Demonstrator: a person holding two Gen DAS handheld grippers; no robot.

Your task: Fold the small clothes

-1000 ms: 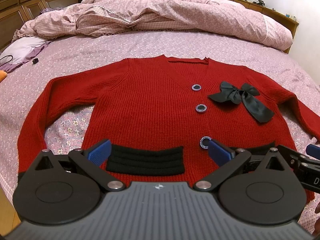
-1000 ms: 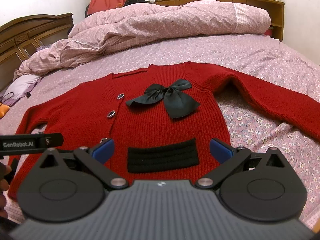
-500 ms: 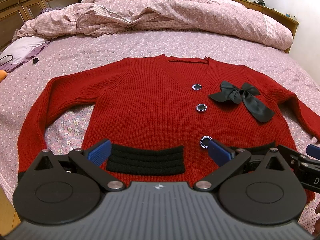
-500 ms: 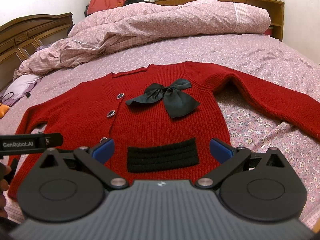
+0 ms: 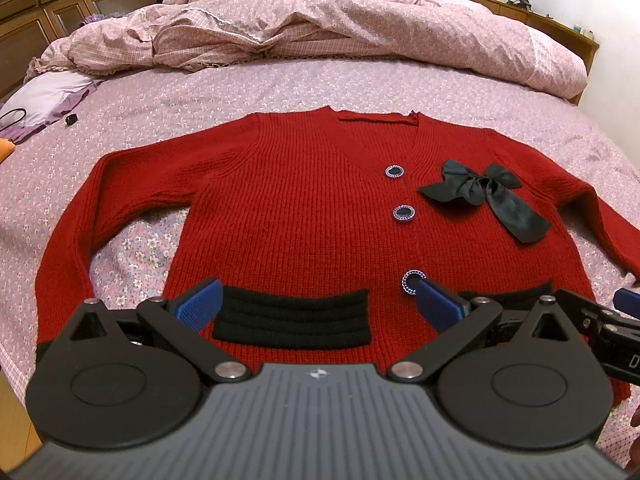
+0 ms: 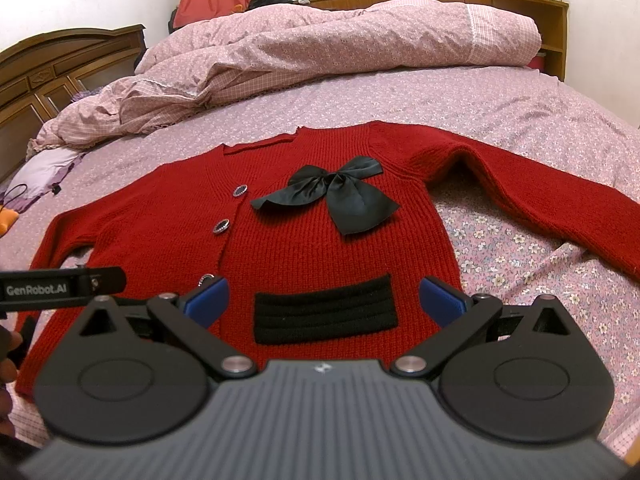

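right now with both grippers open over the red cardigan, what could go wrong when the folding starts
1. The black bow lies loose on the red cardigan; it may bunch up inside a fold.
2. A finger of the left gripper sits by the lowest button and could snag it.
3. The right gripper might pinch the floral sheet too.

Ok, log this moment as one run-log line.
stage: pre-fold | red cardigan: flat on bed, unfolded | left gripper: jaws open, empty | right gripper: jaws open, empty

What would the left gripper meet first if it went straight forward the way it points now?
Probably the black pocket band on the red cardigan, which lies between the open fingers of the left gripper. How high the gripper hangs above the knit is unclear.
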